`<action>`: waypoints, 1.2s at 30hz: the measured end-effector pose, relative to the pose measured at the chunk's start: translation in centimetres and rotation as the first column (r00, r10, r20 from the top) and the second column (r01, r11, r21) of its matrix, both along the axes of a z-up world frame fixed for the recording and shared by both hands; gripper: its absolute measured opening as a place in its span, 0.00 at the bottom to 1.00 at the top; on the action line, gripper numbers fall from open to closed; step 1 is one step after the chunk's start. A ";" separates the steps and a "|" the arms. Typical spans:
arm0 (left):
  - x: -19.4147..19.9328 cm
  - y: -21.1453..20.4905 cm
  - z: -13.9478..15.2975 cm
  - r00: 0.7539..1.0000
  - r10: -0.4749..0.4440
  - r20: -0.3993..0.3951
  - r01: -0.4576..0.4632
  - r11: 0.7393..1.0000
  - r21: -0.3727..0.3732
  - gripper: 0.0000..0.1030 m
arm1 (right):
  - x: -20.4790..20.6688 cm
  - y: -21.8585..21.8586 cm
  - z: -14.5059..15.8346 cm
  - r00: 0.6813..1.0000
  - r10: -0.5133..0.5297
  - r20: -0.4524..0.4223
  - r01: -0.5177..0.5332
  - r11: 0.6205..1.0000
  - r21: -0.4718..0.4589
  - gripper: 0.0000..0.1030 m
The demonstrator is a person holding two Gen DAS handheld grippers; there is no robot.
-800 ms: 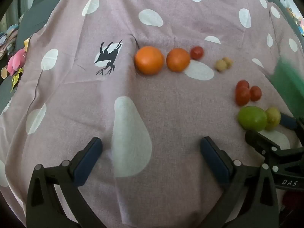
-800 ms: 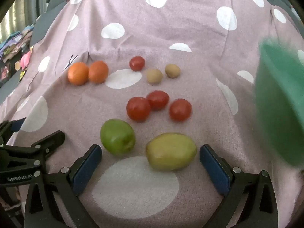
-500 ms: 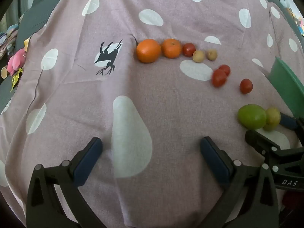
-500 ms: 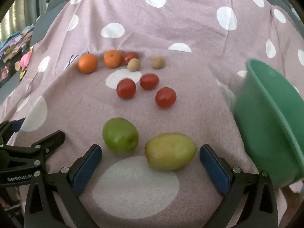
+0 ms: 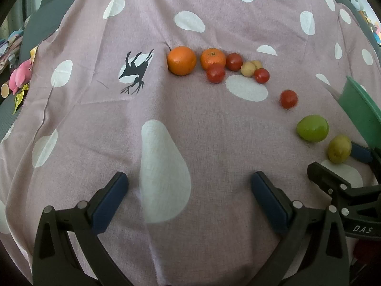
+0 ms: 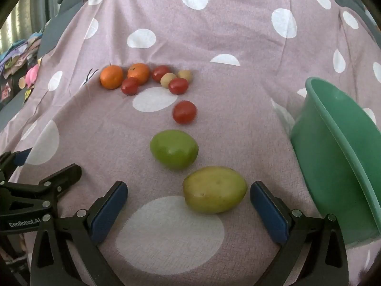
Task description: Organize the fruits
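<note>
Fruits lie on a mauve dotted cloth. Two oranges (image 5: pixel 181 60) (image 6: pixel 111 76), several small red tomatoes (image 5: pixel 215 73) (image 6: pixel 184 112) and two small beige fruits (image 5: pixel 248 69) (image 6: pixel 168 79) cluster at the far middle. A green fruit (image 6: pixel 174 148) (image 5: pixel 312 128) and a yellow-green fruit (image 6: pixel 214 192) (image 5: pixel 339 149) lie nearer. My right gripper (image 6: pixel 188 203) is open, with the yellow-green fruit between its pads, not touching. My left gripper (image 5: pixel 189 194) is open and empty over bare cloth. A green bowl (image 6: pixel 338 152) (image 5: pixel 362 109) stands tilted at the right.
The cloth (image 5: pixel 166 119) covers a rounded surface that falls away at the sides. A pink toy (image 5: pixel 20 75) and clutter lie off the left edge. My right gripper's body (image 5: pixel 345 195) shows at the lower right of the left wrist view.
The green bowl came in from the right and settled beside the fruits. The small fruits rolled away to the far middle and bunched by the oranges. Both grippers stayed open and still.
</note>
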State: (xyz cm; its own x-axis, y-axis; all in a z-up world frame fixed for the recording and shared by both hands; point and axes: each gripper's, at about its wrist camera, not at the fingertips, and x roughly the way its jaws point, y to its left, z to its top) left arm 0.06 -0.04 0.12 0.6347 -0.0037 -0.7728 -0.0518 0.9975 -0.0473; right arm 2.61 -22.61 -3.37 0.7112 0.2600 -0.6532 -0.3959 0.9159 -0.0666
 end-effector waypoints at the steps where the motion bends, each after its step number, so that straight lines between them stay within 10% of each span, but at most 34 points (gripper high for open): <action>1: 0.0 0.0 0.0 1.000 0.000 -0.003 0.000 1.000 -0.001 1.00 | 0.0 0.0 0.0 1.000 0.000 0.000 0.000 1.000 0.000 0.99; 36: -0.1 -0.1 0.2 0.998 -0.003 -0.061 0.002 1.000 -0.007 0.99 | 0.3 0.8 0.4 0.997 -0.083 -0.002 0.083 0.996 -0.035 1.00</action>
